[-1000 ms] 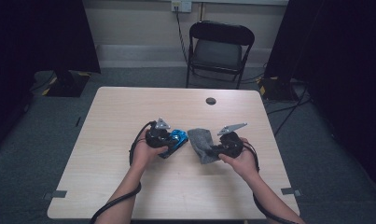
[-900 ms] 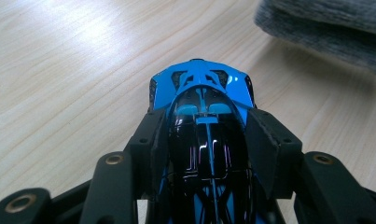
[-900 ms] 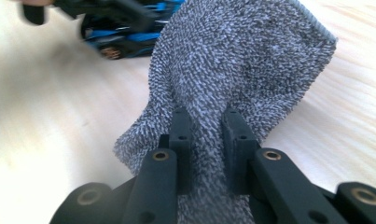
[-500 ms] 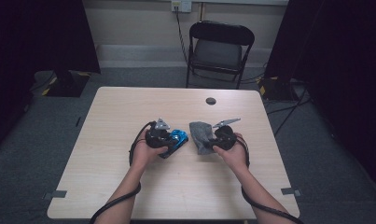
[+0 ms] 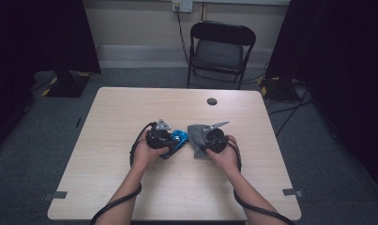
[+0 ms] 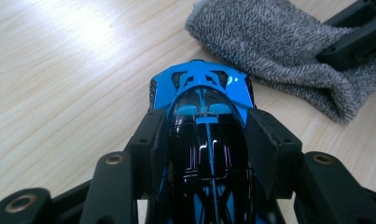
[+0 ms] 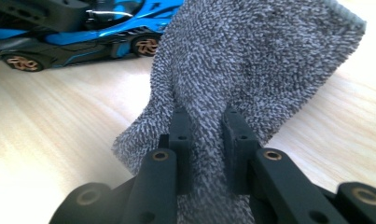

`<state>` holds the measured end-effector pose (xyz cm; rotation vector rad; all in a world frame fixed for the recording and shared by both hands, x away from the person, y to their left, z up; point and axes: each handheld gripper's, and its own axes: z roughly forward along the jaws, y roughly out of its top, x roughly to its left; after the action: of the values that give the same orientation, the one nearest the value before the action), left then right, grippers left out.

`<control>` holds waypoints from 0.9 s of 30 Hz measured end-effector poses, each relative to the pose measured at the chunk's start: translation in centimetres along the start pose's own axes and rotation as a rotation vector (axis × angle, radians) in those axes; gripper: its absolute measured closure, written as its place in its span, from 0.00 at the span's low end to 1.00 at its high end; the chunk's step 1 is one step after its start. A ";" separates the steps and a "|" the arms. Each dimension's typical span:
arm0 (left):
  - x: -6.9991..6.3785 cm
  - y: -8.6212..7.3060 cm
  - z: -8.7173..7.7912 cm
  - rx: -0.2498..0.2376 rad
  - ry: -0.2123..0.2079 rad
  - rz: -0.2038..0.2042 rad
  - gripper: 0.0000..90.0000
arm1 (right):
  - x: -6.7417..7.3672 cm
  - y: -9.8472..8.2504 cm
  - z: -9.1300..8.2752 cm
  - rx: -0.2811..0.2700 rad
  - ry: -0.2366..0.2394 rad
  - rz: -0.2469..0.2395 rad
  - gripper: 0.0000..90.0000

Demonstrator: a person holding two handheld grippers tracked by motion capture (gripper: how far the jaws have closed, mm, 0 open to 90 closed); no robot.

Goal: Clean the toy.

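A blue and black toy car (image 6: 199, 116) stands on the wooden table (image 5: 130, 112), and my left gripper (image 6: 204, 144) is shut on its sides. In the high view the toy car (image 5: 178, 139) lies at the table's middle beside my left gripper (image 5: 170, 140). My right gripper (image 7: 206, 128) is shut on a grey cloth (image 7: 251, 65), pinching a fold of it just to the right of the car. From above, the grey cloth (image 5: 196, 133) hangs from my right gripper (image 5: 200, 141) and touches the table close to the toy car (image 7: 83, 32).
A small dark round disc (image 5: 212, 101) sits in the table's far part. A black folding chair (image 5: 222, 49) stands beyond the far edge. Cables (image 5: 116, 206) trail from both grippers along the forearms toward the near edge.
My right gripper has moved left and a little down with the grey cloth, closer to the toy car. The left gripper and the car have stayed in place.
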<state>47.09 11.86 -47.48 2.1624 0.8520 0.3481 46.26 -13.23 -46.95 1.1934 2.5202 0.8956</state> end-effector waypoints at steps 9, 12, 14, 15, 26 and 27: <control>0.0 0.0 0.0 0.005 0.001 0.003 0.55 | 0.9 0.0 0.1 0.006 0.043 -0.027 0.84; 0.0 0.0 0.0 0.003 0.000 0.003 0.55 | 1.4 0.0 0.2 0.010 0.056 -0.040 0.84; 0.0 0.0 0.0 0.004 0.002 0.003 0.55 | 1.6 0.0 0.2 0.014 0.069 -0.042 0.84; 0.0 0.0 0.0 0.004 0.003 0.004 0.55 | 1.7 0.0 0.2 0.016 0.077 -0.044 0.84; 0.0 0.0 0.0 0.005 0.002 0.004 0.55 | 3.1 -0.2 0.3 0.015 0.154 -0.063 0.84; 0.0 0.0 0.0 0.004 0.002 0.002 0.55 | 3.2 -0.2 0.3 0.016 0.159 -0.063 0.84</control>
<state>47.10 11.81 -47.46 2.1673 0.8516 0.3497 44.11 -10.78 -47.09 1.0798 2.6782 0.9929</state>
